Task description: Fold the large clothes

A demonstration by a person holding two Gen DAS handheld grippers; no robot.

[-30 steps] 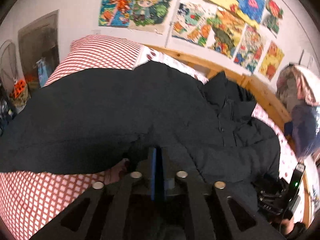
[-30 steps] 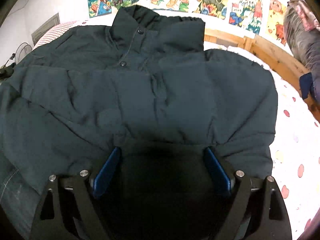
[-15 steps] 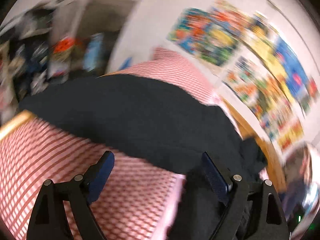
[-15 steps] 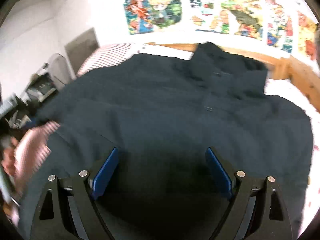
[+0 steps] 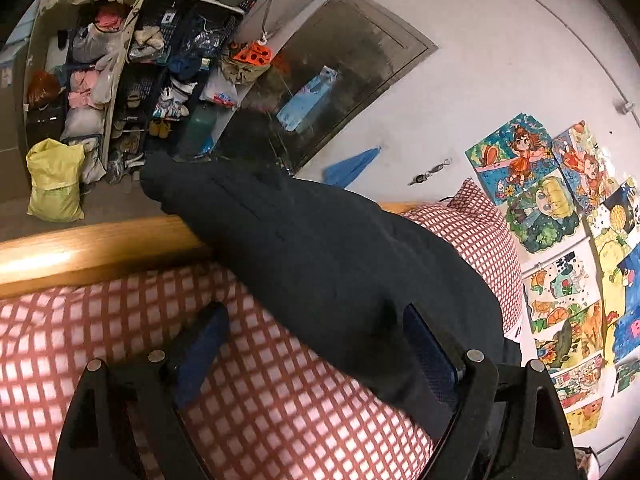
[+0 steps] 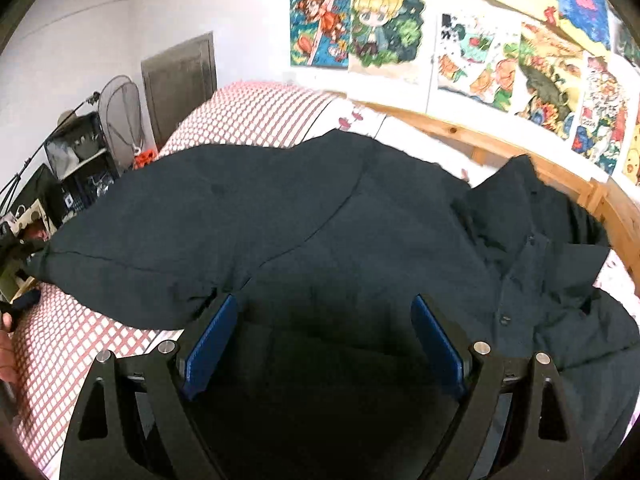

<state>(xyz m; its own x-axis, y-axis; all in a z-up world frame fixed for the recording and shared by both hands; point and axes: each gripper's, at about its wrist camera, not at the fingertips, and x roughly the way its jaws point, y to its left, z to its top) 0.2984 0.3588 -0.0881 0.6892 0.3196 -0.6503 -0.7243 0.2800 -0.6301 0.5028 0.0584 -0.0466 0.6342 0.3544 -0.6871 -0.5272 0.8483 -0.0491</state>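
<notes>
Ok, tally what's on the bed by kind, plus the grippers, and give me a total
Dark navy padded jacket: 1
Red-and-white checked pillow: 1
Black grippers with blue pads, both open: 2, left gripper and right gripper
Total: 4

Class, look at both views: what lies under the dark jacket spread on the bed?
Under the dark jacket lies the red-checked bedding, and its sleeve hangs over the wooden bed rail. Whatever sits beneath the jacket's middle is covered and cannot be seen.
</notes>
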